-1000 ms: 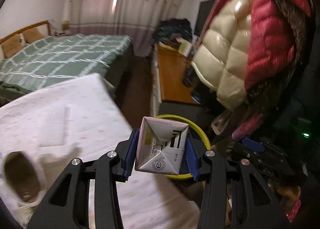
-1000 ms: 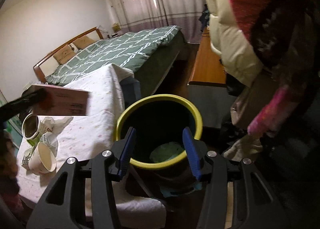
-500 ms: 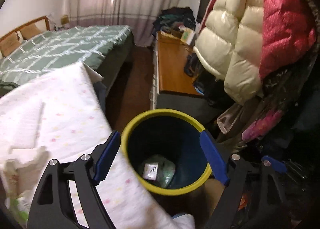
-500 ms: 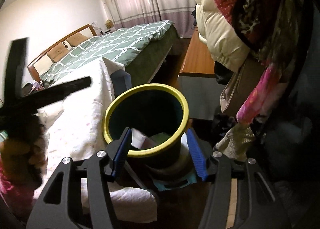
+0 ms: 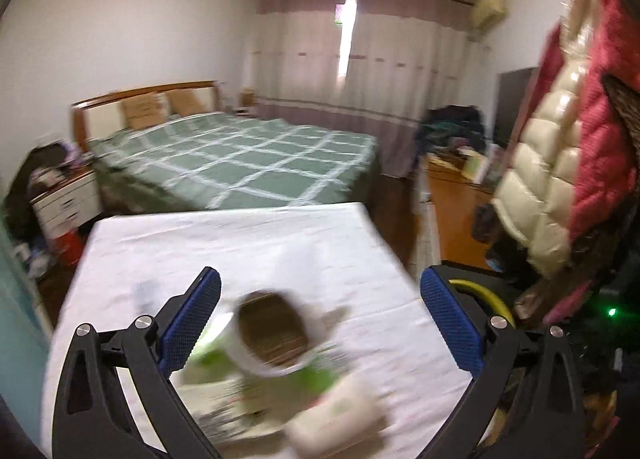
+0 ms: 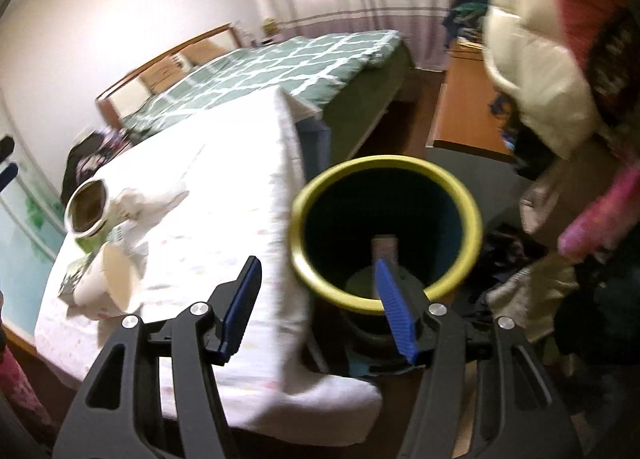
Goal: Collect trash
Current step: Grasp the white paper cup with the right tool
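Observation:
My left gripper [image 5: 320, 323] is wide open and empty over the white-clothed table [image 5: 240, 243]. Below it lies blurred trash: a paper cup with a brown inside [image 5: 272, 333], green-and-white wrappers [image 5: 320, 379] and a second white cup [image 5: 340, 419]. My right gripper [image 6: 318, 307] is open and empty beside the yellow-rimmed bin [image 6: 386, 175], which stands at the table's right edge. A small carton [image 6: 384, 247] lies inside the bin. The cups [image 6: 90, 211] show at the left of the right wrist view.
A green checked bed [image 5: 240, 163] lies behind the table. Puffy cream and red jackets [image 5: 560, 163] hang at the right, above the bin. A wooden desk [image 5: 452, 211] stands beyond. The bin's rim [image 5: 484, 295] peeks out right of the table.
My left gripper opened and dropped the carton into the bin, then swung back left over the trash on the table. My right gripper stayed open near the bin.

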`<state>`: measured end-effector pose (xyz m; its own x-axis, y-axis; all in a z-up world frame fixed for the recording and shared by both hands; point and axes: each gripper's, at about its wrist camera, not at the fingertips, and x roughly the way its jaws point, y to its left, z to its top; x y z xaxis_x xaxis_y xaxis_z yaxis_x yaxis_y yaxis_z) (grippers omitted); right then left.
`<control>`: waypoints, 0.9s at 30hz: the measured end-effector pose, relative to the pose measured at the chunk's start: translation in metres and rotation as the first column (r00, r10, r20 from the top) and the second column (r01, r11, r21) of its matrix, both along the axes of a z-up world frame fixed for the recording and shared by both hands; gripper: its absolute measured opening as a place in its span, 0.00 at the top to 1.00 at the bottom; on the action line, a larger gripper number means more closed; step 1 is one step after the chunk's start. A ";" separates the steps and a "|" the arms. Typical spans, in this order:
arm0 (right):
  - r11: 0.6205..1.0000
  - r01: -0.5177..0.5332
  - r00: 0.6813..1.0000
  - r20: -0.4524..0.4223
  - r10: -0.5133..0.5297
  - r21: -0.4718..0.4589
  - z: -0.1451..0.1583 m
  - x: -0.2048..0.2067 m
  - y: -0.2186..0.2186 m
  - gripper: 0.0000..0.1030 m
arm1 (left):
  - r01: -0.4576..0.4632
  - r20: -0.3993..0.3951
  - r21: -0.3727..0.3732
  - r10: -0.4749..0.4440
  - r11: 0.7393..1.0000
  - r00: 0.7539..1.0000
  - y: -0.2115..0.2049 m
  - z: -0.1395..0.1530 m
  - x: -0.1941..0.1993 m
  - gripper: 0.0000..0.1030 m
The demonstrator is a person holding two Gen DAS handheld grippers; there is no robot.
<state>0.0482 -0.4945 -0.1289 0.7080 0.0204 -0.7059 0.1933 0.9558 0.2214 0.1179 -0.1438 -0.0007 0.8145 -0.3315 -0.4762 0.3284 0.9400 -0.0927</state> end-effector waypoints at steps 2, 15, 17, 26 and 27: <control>0.999 -0.044 0.999 -0.006 0.044 -0.009 0.001 0.011 0.020 0.44 | -0.076 -0.010 0.008 0.076 0.997 0.997 0.037 -0.006 -0.004 0.05; 0.942 -0.335 0.942 0.016 0.335 -0.031 0.027 0.081 0.171 0.42 | -0.293 -0.081 -0.074 0.287 0.953 0.955 0.179 -0.046 -0.019 0.05; 0.927 -0.371 0.927 0.040 0.373 -0.060 0.037 0.090 0.192 0.42 | -0.306 -0.089 -0.090 0.298 0.948 0.950 0.186 -0.049 -0.019 0.05; 0.890 -0.439 0.898 -0.052 0.436 -0.123 0.030 0.090 0.232 0.37 | -0.357 -0.094 -0.107 0.348 0.928 0.933 0.219 -0.061 -0.017 0.05; 0.889 -0.436 0.900 -0.062 0.432 -0.138 0.027 0.087 0.234 0.31 | -0.355 -0.100 -0.118 0.344 0.928 0.934 0.221 -0.064 -0.015 0.05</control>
<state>0.1353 -0.2608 -0.1016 0.6315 0.2174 -0.7442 -0.2440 0.9668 0.0753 0.1027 0.0775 -0.0648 0.8529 -0.0966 -0.5130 -0.0316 0.9714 -0.2355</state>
